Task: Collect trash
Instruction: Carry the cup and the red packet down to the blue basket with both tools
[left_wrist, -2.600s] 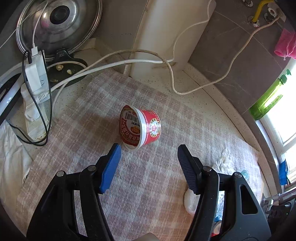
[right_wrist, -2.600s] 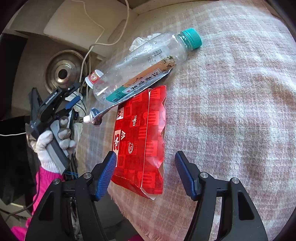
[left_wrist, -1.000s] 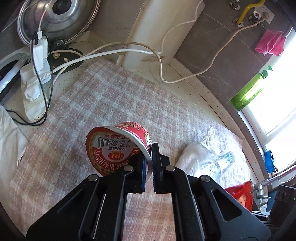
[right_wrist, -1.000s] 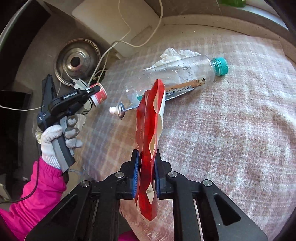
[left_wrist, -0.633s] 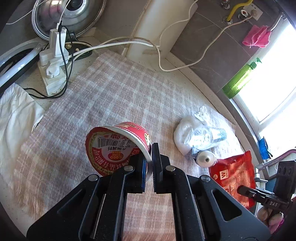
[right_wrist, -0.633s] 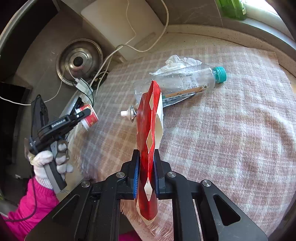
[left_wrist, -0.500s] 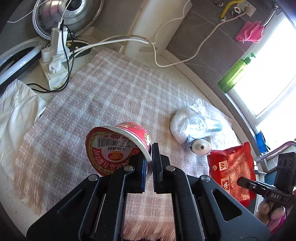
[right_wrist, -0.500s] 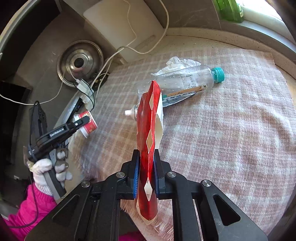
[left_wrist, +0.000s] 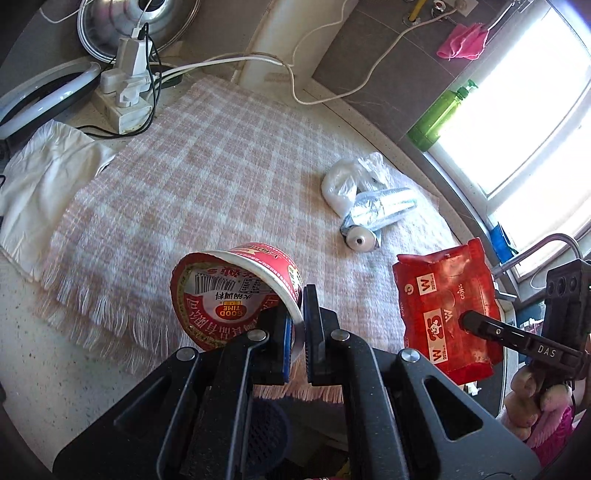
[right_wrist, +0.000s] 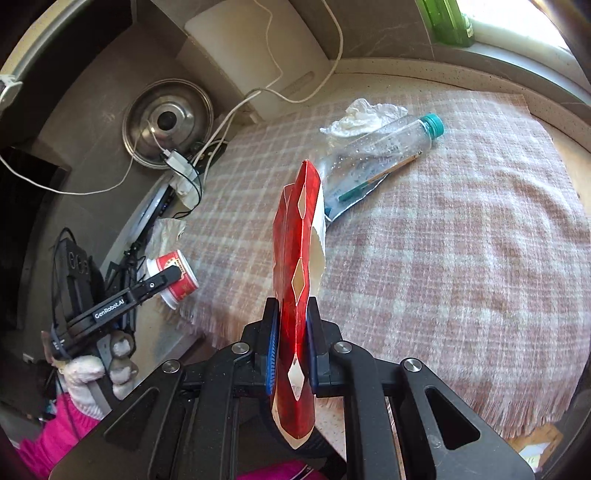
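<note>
My left gripper (left_wrist: 297, 325) is shut on the rim of a red and white paper cup (left_wrist: 229, 295), held above the near fringe of the plaid cloth (left_wrist: 207, 177); the cup also shows in the right wrist view (right_wrist: 177, 277). My right gripper (right_wrist: 291, 339) is shut on a red snack bag (right_wrist: 297, 266), held edge-on above the cloth's near edge; the bag also shows in the left wrist view (left_wrist: 443, 310). A clear plastic bottle (right_wrist: 373, 155) with a teal cap and a crumpled white tissue (right_wrist: 362, 118) lie on the cloth.
A power strip with cables (left_wrist: 125, 92), a steel pot lid (left_wrist: 140, 22) and a white cloth (left_wrist: 44, 177) sit at the left. A green bottle (left_wrist: 439, 118) stands by the window. A white appliance (right_wrist: 255, 55) is at the back.
Both grippers have pulled back toward the near edge of the cloth, carrying the cup and the bag. Both grips are unchanged since a second ago.
</note>
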